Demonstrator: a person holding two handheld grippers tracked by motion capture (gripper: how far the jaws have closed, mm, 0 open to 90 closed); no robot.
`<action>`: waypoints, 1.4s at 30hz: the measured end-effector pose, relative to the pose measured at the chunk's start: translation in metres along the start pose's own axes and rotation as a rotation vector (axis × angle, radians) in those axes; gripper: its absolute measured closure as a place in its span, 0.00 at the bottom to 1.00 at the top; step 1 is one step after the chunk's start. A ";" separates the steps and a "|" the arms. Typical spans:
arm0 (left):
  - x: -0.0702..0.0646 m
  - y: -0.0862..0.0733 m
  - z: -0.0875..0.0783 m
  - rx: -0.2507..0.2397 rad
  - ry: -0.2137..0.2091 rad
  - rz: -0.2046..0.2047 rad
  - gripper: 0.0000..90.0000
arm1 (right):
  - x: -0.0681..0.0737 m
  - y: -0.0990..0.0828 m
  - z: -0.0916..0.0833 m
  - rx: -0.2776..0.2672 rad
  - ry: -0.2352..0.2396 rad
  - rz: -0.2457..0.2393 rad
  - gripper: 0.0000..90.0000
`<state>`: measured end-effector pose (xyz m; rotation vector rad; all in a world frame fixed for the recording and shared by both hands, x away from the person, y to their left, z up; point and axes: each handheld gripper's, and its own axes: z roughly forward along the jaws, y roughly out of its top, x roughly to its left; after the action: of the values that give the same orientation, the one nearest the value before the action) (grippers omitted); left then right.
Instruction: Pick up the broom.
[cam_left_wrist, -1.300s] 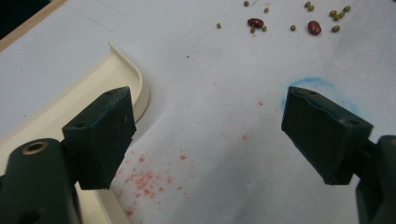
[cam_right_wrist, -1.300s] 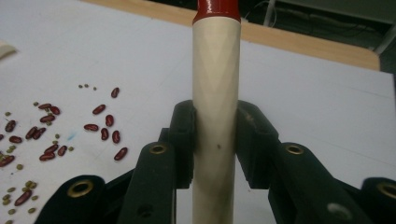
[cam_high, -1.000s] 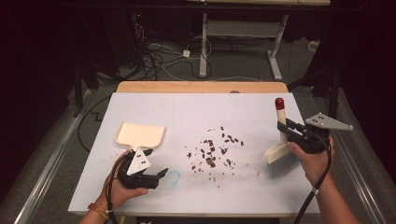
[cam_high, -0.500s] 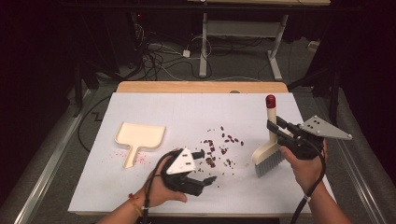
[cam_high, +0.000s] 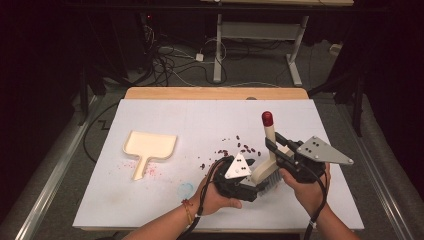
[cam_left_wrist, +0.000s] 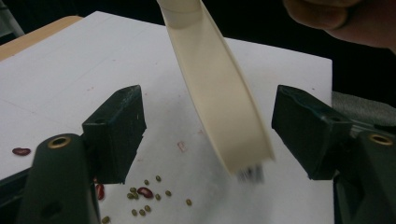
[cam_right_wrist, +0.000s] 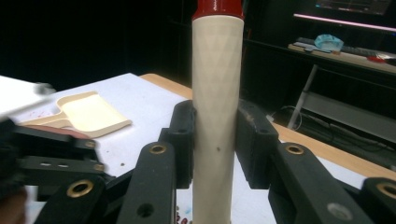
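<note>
Dustpan (cam_high: 150, 146) empty; beans (cam_high: 239, 148) on table (cam_high: 165, 115).

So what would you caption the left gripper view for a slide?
Open left gripper straddling the cream brush head, pads clear of it, above scattered beans on the white table.

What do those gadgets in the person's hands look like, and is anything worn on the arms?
Each hand holds a black two-jaw gripper with chunky square pads and brass-ringed pivots. The left gripper and right gripper each carry a grey three-cornered plate dotted with small holes, and a black cable trails from each. The forearms are bare; a thin bracelet circles the left wrist.
</note>
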<state>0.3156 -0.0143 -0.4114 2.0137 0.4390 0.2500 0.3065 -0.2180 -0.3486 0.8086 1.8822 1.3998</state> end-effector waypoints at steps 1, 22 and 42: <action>0.001 0.000 0.001 -0.008 -0.001 -0.008 0.30 | 0.002 0.000 0.001 0.001 0.005 -0.005 0.79; 0.030 -0.007 -0.031 0.105 0.044 0.110 0.73 | 0.013 0.000 0.001 -0.049 0.115 -0.020 0.72; 0.029 -0.035 -0.066 0.146 -0.190 0.196 0.73 | 0.011 -0.043 0.049 0.352 0.735 -0.227 0.53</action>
<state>0.3110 0.0658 -0.4126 2.2027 0.1437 0.1477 0.3345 -0.1919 -0.4028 0.2045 2.7334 1.3377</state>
